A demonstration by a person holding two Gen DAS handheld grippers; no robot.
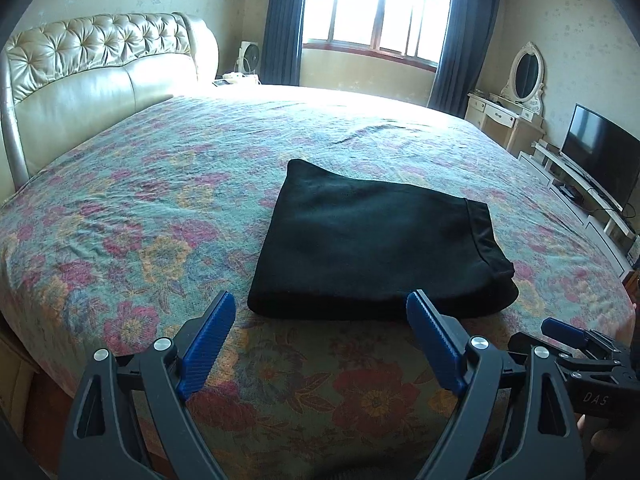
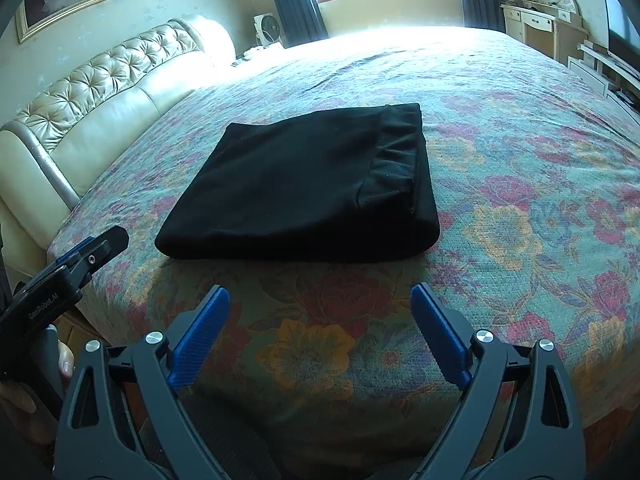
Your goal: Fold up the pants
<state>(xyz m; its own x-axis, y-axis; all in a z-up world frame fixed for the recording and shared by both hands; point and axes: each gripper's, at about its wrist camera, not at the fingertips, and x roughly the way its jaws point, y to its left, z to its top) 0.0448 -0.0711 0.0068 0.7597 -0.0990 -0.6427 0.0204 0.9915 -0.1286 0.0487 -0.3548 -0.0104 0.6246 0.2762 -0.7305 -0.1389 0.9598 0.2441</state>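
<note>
The black pants [image 1: 372, 244] lie folded into a compact rectangle on the floral bedspread [image 1: 160, 200], waistband at the right end. They also show in the right wrist view [image 2: 296, 188]. My left gripper [image 1: 320, 304] is open and empty, hovering just short of the near edge of the pants. My right gripper [image 2: 320, 296] is open and empty, a little back from the pants' near edge. The right gripper shows at the lower right of the left wrist view [image 1: 576, 344], and the left gripper at the left of the right wrist view [image 2: 80, 256].
A cream tufted headboard [image 1: 92, 76] stands at the left. A window with blue curtains [image 1: 376, 8] is at the back. A white dressing table with oval mirror [image 1: 516, 96] and a TV [image 1: 604, 156] on a low stand line the right wall.
</note>
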